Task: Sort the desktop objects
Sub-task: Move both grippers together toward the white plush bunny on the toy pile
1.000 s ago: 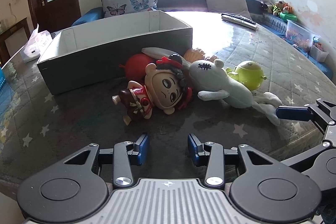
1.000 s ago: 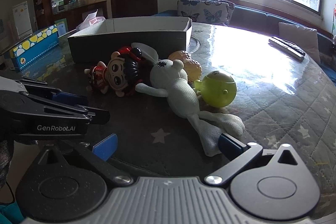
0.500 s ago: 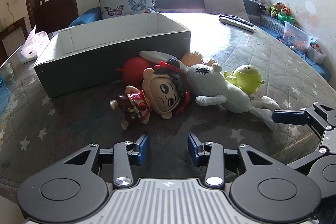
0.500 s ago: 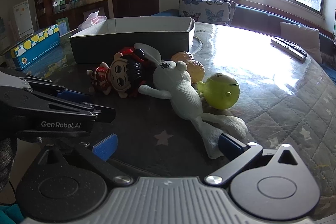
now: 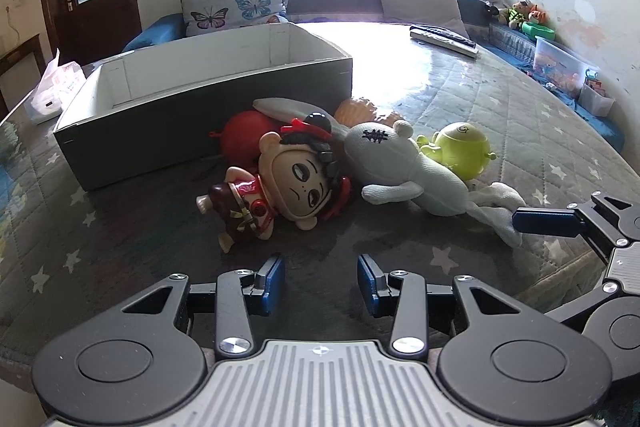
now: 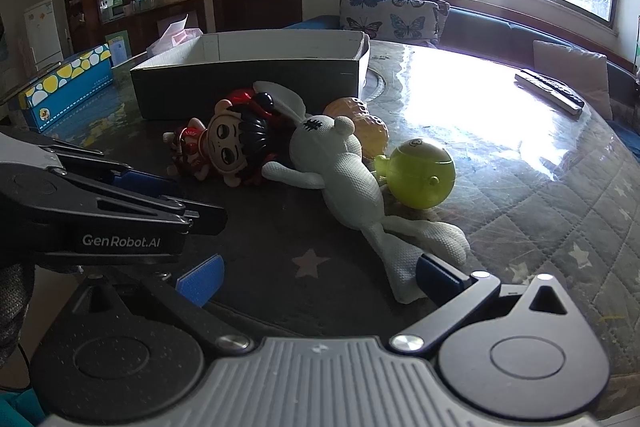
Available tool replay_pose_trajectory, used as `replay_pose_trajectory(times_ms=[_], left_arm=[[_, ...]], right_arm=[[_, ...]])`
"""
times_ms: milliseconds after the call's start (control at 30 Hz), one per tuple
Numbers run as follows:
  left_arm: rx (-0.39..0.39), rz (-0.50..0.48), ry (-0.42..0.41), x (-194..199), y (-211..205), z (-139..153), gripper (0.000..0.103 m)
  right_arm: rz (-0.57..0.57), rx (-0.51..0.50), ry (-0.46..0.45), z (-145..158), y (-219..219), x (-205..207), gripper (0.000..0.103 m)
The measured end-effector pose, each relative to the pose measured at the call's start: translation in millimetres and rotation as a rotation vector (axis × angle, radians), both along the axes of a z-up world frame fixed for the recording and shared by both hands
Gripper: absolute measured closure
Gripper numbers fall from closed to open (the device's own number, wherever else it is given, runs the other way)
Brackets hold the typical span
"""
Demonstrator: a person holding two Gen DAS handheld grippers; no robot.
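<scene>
Left wrist view had the toys heaped mid-table, just in front of the empty grey box [image 5: 200, 131]: big-headed doll [image 5: 296, 183] lying on its side, red ball [image 5: 240, 137] behind it & against the box wall, white plush rabbit [image 5: 404, 167] sprawled to the right w/ one long ear over the doll's head, orange toy [image 5: 352, 111] behind the rabbit, green round toy [image 5: 460, 149] touching its far side. Left gripper [image 5: 320, 281] sat near the doll, fingers apart, nothing btwn them. Right gripper [image 6: 316, 277] was spread wide over the quilted star cloth [image 6: 308, 261], its right finger [image 6: 440, 277] at the rabbit's foot; contact can't be told. Remotes [image 5: 444, 41] lay well apart at the far edge, blue spotted carton [image 6: 68, 87] left of the box.
</scene>
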State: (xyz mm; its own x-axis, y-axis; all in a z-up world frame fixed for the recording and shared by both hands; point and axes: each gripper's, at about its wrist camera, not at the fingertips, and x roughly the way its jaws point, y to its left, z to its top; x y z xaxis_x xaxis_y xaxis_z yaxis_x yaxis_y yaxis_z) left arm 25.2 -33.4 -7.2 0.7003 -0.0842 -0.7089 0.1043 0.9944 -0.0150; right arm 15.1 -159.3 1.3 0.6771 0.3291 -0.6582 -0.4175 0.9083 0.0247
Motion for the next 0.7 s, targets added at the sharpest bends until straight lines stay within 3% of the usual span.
replay_pose_trajectory(times_ms=[700], left_arm=[[-0.009,-0.022,0.014,7.4,-3.6,0.9,0.061]], right_arm=[[0.007,-0.004,-0.002,4.3,-1.7,1.4,0.000]])
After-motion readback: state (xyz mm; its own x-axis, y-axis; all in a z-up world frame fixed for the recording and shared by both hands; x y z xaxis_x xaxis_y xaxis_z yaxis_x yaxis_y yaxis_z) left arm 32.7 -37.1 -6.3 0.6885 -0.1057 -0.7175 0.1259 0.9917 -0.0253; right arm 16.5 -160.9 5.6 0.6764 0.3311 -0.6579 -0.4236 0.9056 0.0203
